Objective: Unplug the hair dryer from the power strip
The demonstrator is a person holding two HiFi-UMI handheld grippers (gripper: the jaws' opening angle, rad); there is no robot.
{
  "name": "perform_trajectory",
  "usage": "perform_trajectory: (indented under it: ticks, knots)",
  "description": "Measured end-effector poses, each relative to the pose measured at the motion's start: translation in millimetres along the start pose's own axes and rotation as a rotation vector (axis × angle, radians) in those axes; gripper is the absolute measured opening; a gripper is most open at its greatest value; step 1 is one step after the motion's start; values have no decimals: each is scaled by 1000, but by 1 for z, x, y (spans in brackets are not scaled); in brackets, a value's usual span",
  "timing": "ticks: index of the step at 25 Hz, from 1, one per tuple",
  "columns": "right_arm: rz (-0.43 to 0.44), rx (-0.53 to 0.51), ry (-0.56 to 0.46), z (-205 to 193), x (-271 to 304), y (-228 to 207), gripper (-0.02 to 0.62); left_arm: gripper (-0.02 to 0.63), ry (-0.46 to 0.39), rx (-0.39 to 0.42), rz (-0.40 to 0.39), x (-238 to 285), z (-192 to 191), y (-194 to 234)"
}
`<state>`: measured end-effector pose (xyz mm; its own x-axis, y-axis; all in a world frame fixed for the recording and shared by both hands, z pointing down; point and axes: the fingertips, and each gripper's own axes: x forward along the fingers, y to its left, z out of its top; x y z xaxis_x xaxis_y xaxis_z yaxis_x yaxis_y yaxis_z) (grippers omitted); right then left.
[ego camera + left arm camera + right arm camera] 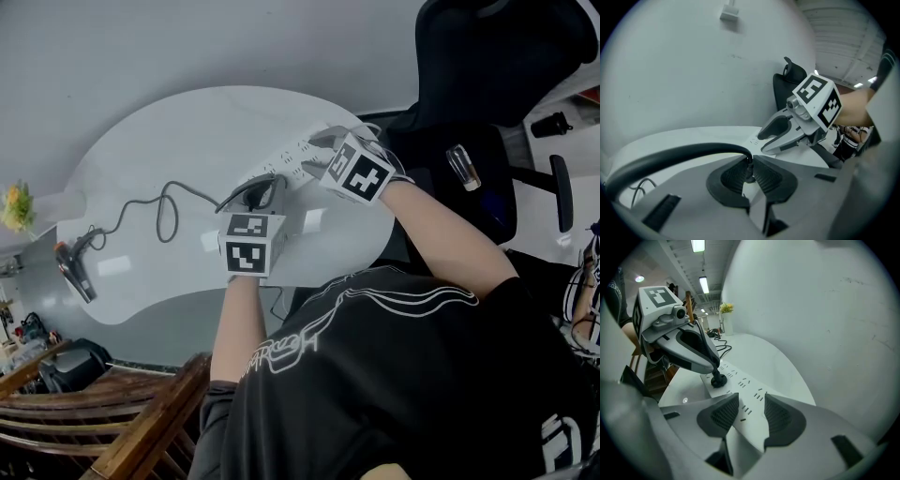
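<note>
White worktop carries everything: at its left edge lies the hair dryer, and its dark cord loops rightward to the plug, seated in the power strip. The left hand-held gripper is clamped on that plug (just at its neck). Further right, the right hand-held gripper pinches the strip across its width, toward its right end.
</note>
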<state>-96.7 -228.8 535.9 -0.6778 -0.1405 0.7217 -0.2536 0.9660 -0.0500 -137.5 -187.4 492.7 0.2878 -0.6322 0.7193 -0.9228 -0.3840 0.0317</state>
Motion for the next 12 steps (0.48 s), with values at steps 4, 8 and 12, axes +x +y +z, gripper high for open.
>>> perform_trajectory:
  ticks: [4, 8, 12]
  knots:
    - [-5, 5, 0, 0, 0, -1, 158, 38, 12, -15, 10, 1, 1, 2]
    - [-9, 10, -4, 1, 1, 0, 158, 38, 40, 194, 73, -3, -3, -5]
    - [-2, 8, -9, 1, 1, 0, 158, 38, 35, 179, 57, -2, -3, -7]
